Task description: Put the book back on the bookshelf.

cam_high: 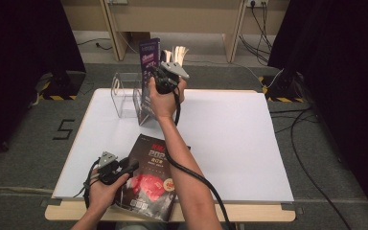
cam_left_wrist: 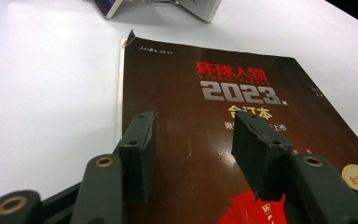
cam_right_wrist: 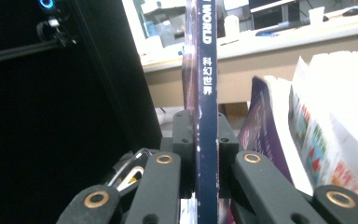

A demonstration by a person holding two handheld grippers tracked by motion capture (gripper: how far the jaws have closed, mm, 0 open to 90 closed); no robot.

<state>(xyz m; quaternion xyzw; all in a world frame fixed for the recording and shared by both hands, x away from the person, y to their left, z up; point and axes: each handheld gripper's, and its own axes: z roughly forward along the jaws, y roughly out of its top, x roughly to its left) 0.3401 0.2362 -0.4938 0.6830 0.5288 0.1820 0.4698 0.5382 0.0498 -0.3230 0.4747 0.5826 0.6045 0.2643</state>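
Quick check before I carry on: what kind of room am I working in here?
Probably a lab or office recording bay: a white table between black curtains, cables on grey carpet, and cluttered desks behind the blue magazine.

On the table (cam_high: 249, 143), a magazine (cam_high: 149, 178) is laid flat at the near edge, left of the middle, with one corner overhanging that edge. The left gripper (cam_high: 130, 166) is held over the magazine's left part, its jaws parted above the cover (cam_left_wrist: 223, 140). A clear holder (cam_high: 123, 93) is set at the far edge, behind the magazine. Just right of the holder, a second magazine (cam_high: 149, 62) is held upright and is clamped at its spine (cam_right_wrist: 207, 116) between the jaws of the right gripper (cam_high: 165, 79). Further magazines (cam_right_wrist: 317, 130) are seen just beside it in the right gripper view.
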